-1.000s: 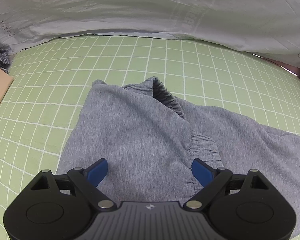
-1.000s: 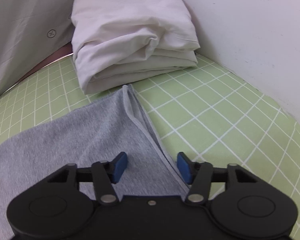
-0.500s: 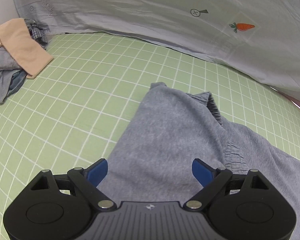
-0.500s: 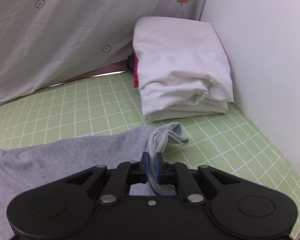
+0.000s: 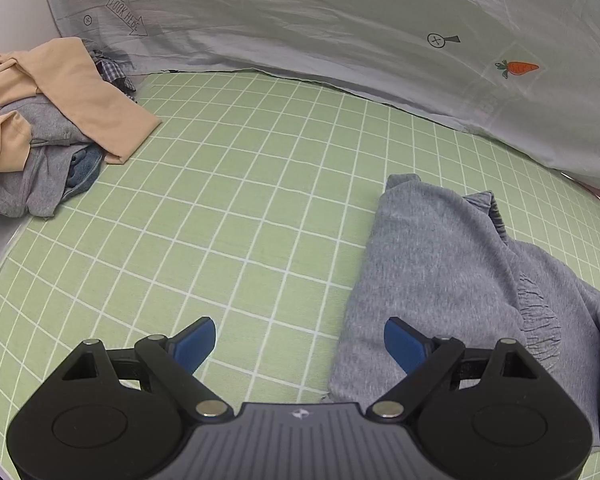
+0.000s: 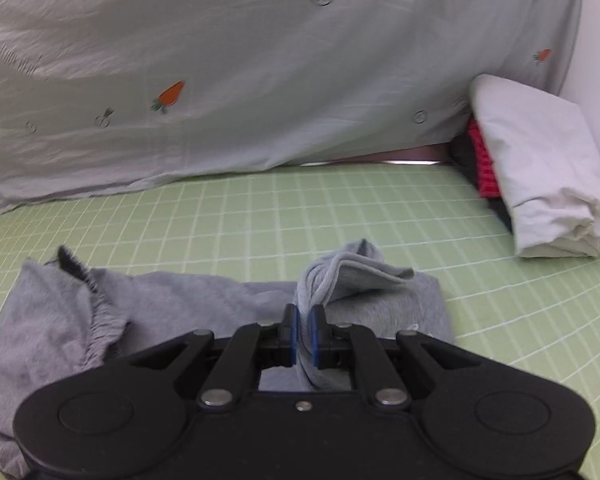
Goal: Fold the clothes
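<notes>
Pinching a bunched hem of the gray sweatpants (image 6: 352, 280), the right tongs (image 6: 303, 336) are pressed together on cloth, presumably so the leg can be folded toward the waistband. The left tongs (image 5: 300, 340) are spread, empty, beside the sweatpants on the green gridded counter (image 5: 240, 200).

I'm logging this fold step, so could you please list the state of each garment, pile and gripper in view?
left gripper: open, holding nothing.
right gripper: shut on the grey garment's hem.
grey garment: lying on the green mat, partly folded, hem end lifted.
clothes pile: unfolded, heaped.
white folded fabric: folded, stacked.
</notes>
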